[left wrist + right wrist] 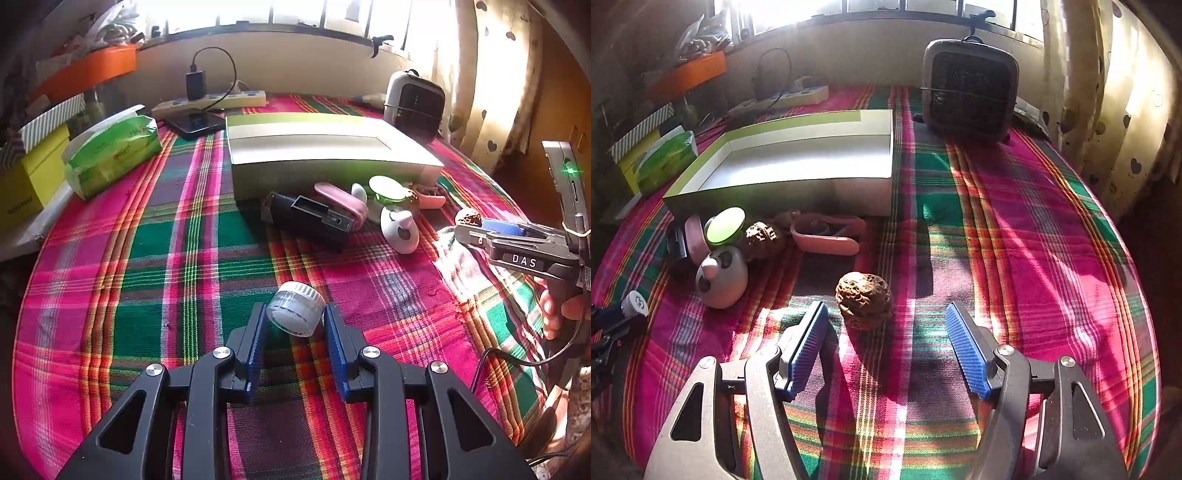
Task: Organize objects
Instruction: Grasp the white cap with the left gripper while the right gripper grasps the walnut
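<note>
My left gripper (295, 314) is shut on a small clear jar with a white ribbed cap (295, 308), held above the plaid cloth. The jar also shows at the left edge of the right wrist view (635, 302). My right gripper (886, 314) is open, its blue pads on either side of a brown walnut (863, 299) that lies on the cloth. An open shallow box (798, 162) with a green rim stands behind; it also shows in the left wrist view (325, 147). In front of the box lie a black device (310, 218), a pink case (341, 203), a green-lidded jar (724, 226), a second walnut (760, 236), a white panda-shaped item (721, 282) and a pink clip (827, 232).
A small grey fan heater (971, 92) stands at the back right. A green tissue pack (110, 155), a yellow box (29, 177), a power strip (210, 101) and a phone (195, 123) are at the back left. A curtain (491, 74) hangs on the right.
</note>
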`<state>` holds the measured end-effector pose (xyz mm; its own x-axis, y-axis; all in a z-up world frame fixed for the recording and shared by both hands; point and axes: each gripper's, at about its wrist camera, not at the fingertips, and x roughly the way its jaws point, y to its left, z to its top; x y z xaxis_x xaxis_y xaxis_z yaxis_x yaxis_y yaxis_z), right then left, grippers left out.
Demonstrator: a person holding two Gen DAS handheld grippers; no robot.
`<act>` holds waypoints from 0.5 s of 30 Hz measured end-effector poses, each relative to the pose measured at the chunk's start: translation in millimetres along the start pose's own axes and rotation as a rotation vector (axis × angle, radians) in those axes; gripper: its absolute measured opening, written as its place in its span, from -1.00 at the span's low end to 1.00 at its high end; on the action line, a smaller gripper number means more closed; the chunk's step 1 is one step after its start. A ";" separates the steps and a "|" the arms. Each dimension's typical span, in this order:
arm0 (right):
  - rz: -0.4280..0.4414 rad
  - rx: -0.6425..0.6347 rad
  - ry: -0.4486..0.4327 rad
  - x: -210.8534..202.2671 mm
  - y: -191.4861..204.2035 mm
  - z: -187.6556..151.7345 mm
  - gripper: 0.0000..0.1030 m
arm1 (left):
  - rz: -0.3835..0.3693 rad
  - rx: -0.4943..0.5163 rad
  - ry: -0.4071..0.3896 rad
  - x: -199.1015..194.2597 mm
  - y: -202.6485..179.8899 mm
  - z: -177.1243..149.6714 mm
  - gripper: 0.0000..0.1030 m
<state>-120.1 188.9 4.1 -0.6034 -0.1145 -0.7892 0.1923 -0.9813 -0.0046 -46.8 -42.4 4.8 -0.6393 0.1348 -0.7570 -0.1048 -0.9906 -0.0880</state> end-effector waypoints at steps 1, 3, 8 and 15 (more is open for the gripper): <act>0.001 -0.001 -0.001 0.3 0.5 0.7 0.17 | -0.002 0.001 0.001 0.5 -0.3 0.6 -0.43; 0.002 -0.002 -0.001 1.1 1.1 2.3 0.09 | -0.004 0.007 0.000 1.7 -1.1 2.0 -0.43; 0.006 -0.004 -0.006 1.6 3.5 4.2 -0.19 | -0.016 0.007 0.005 5.0 -2.5 6.8 -0.44; 0.003 -0.007 -0.008 1.3 8.2 4.0 -0.40 | -0.037 0.004 0.009 9.4 -5.2 13.0 -0.44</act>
<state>-122.4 180.1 5.5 -0.6091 -0.1188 -0.7841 0.1996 -0.9799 -0.0066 -62.1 -35.6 6.5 -0.6278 0.1710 -0.7593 -0.1313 -0.9849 -0.1132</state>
